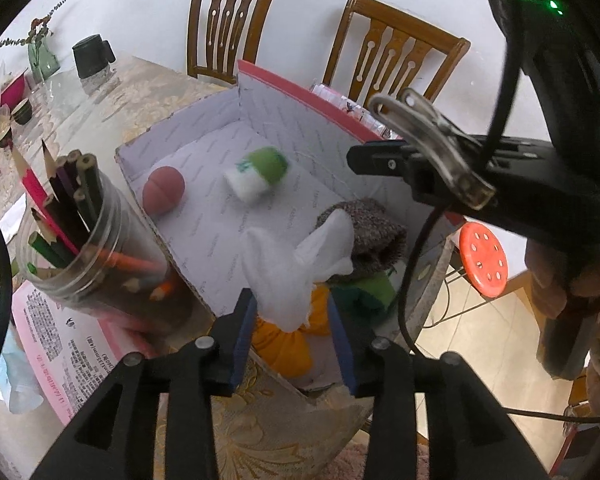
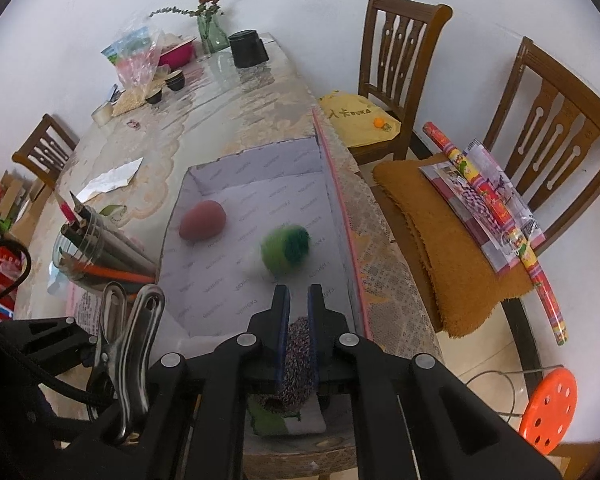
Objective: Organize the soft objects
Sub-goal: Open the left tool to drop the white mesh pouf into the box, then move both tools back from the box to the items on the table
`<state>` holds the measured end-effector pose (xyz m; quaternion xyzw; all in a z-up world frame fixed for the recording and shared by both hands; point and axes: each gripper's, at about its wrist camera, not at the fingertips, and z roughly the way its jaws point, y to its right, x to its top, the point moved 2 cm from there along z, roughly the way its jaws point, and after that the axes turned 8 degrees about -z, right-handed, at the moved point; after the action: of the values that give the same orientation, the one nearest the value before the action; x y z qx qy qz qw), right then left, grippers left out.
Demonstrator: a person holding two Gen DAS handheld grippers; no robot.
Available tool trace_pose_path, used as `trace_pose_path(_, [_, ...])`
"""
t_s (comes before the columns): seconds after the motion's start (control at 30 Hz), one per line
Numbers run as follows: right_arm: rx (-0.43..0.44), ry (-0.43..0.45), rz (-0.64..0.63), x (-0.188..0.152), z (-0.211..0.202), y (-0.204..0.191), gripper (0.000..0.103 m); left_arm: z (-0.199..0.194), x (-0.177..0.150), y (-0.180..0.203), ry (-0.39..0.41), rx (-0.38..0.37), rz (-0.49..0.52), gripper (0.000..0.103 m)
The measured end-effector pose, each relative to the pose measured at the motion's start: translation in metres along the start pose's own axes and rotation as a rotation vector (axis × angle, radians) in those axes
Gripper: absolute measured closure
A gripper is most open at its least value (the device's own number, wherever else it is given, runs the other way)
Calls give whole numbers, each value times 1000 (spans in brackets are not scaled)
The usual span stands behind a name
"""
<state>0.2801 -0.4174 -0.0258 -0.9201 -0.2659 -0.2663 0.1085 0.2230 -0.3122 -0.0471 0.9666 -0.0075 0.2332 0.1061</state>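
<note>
An open cardboard box (image 1: 260,92) with a pale printed lining is seen on a patterned table (image 2: 236,92), near its edge. 3 soft things are visible on the box floor: a pink sponge ball (image 1: 163,195) toward the left wall, a green and white soft toy (image 1: 258,174) (blurred in both views) near the middle, and a gray knit sock (image 1: 370,228) at the near right.

The left gripper (image 1: 292,320) is held over the near edge of the box with its jaws parted. A white tissue (image 1: 296,268) is seen between the blue pads, touching the left pad (image 1: 246,320) at most; the right pad stands clear of it, so no squeeze is shown. The tissue's upper part lies against the sock. An orange soft item (image 1: 284,344) and a green one (image 1: 370,292) are seen below the jaws.

The right gripper (image 2: 299,320) is clenched on the knit sock, which is pinched between its 2 pads and hangs below them over the near end of the box.

A clear jar of colored pencils (image 1: 80,232) stands just beside the box on the left. 2 wooden chairs (image 1: 228,24) are seen behind the table, and an orange stool (image 1: 482,260) on the floor (right side).
</note>
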Motion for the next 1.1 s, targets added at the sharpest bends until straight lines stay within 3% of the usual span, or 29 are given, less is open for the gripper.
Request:
trace_pose_path(0.37, [-40,14,60,-11,-14,1,80,-17,-9,-1,27,0,9,60])
trace_pose_path(1.1, [-114,7,214,-52,-51,-44,78,-81,-36,-40,85,-42,44,60])
